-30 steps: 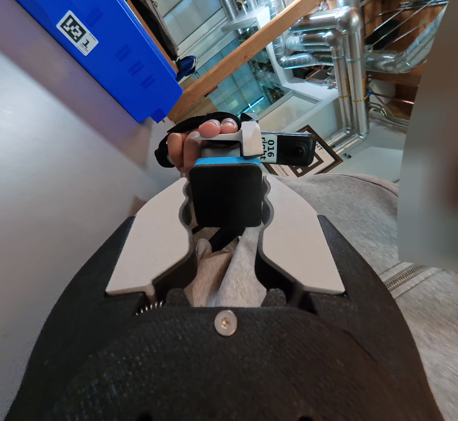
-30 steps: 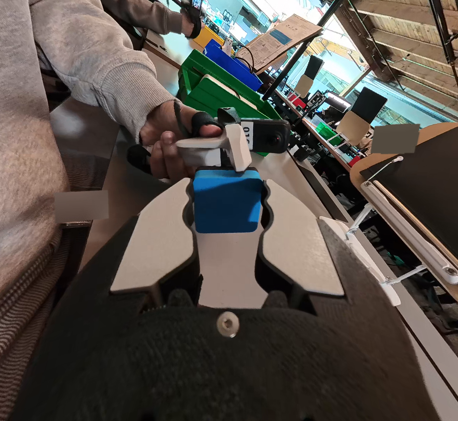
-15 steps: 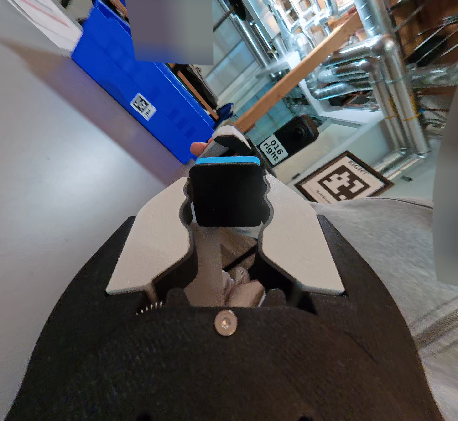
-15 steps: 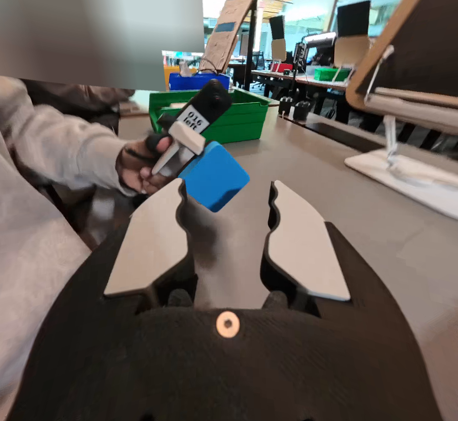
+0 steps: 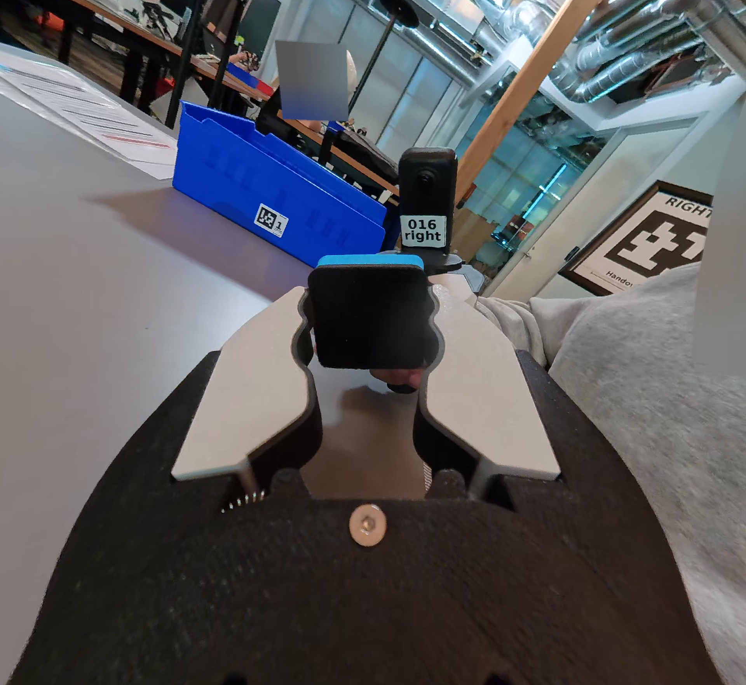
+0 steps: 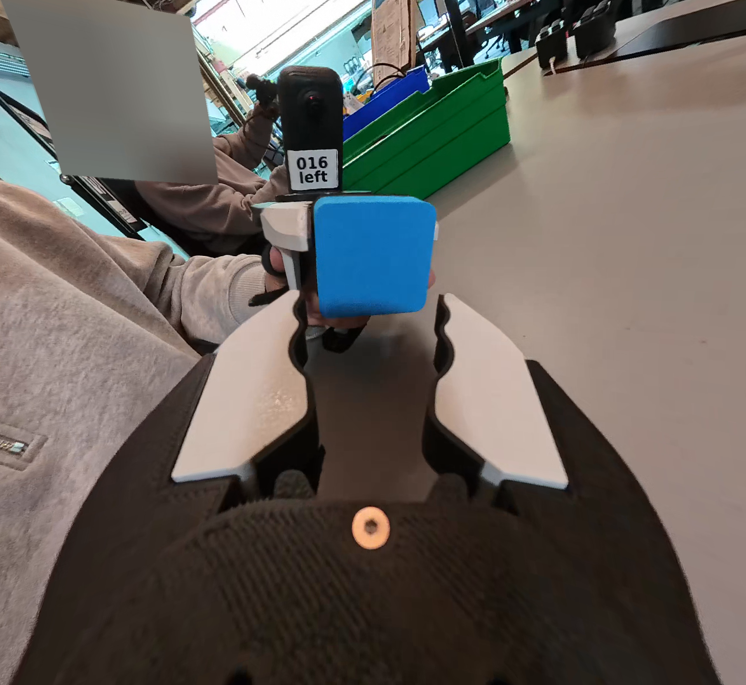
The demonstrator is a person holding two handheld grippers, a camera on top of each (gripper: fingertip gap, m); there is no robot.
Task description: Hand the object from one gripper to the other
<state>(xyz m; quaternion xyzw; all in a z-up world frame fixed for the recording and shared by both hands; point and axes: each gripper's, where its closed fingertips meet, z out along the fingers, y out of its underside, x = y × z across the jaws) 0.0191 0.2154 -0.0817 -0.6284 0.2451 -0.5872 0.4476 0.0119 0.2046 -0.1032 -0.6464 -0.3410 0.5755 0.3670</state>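
Observation:
The object is a square foam block, blue on one face and black on the other. In the left wrist view its black face (image 5: 369, 316) sits between my left gripper's (image 5: 369, 322) fingers, which are shut on it. In the right wrist view its blue face (image 6: 373, 254) faces me, just past my right gripper (image 6: 369, 304), which is open and empty. I cannot tell if the right fingertips touch the block. The left gripper's white finger (image 6: 284, 228) and camera (image 6: 311, 117) show behind the block. The right gripper's camera (image 5: 427, 197) shows behind it in the left view.
Both grippers hover over a grey table (image 6: 585, 222). A blue bin (image 5: 278, 197) and a paper sheet (image 5: 80, 109) lie at the far left. A green bin (image 6: 428, 133) stands behind the left gripper. The person's grey sleeve (image 6: 101, 302) fills the left side.
A second ago both grippers were shut on the block. My right gripper has opened and let go. Both grippers have turned level; the left still holds the block.

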